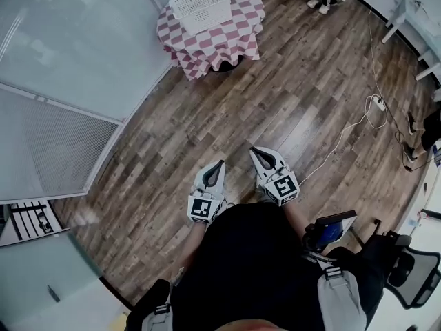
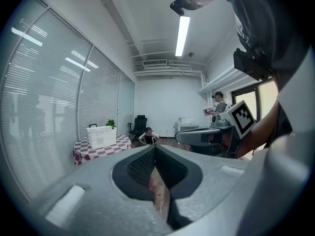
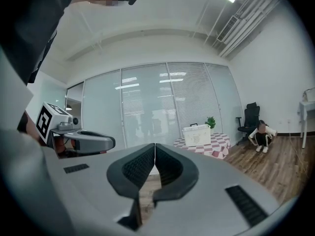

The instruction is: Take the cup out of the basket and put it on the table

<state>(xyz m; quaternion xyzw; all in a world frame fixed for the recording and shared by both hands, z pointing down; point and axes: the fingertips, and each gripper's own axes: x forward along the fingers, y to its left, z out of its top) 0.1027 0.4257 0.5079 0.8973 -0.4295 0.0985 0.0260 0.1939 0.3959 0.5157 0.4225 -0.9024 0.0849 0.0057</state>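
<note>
Facing table [image 1: 242, 38], basket [image 1: 200, 5] near its far edge, well apart; left gripper [image 1: 221, 163] and right gripper [image 1: 253, 149] jaws together, empty; I'd part one before reaching in.

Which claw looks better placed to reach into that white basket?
Barely the right claw: the basket sits nearer its pointing line. The left claw is also shut, empty, and about equally far across the floor.
</note>
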